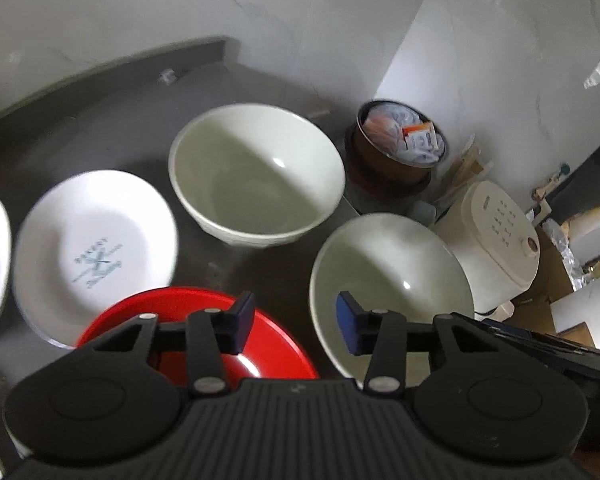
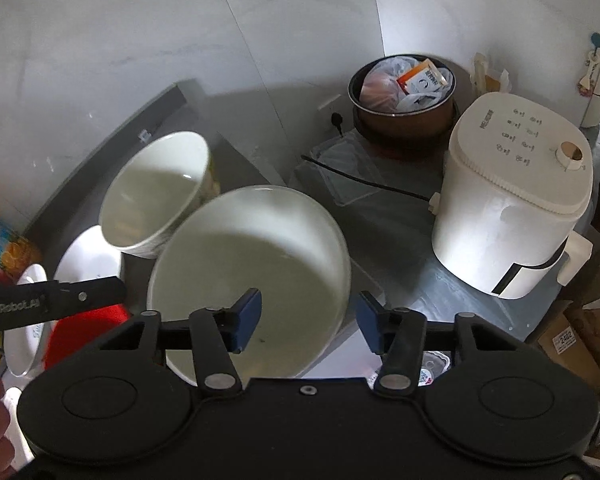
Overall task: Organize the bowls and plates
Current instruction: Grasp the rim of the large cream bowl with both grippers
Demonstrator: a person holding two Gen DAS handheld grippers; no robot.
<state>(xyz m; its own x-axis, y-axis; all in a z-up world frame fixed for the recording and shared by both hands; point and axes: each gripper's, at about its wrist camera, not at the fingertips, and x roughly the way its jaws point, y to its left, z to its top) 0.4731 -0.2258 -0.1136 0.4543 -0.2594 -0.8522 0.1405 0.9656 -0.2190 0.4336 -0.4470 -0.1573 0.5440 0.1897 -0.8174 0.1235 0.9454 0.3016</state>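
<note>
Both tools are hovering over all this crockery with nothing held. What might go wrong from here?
Two risks, as I judge it. The near white bowl sits close to the counter's right edge, so a nudge from the right tool, open around its rim, might push it off. The left tool, also open, hovers between the red bowl and that white bowl, so lowering it could knock either one. The crowded dishes leave little room.

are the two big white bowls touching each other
Apart. The left wrist view shows bare dark counter between the far bowl and the near bowl; the right wrist view only overlaps them.
</note>
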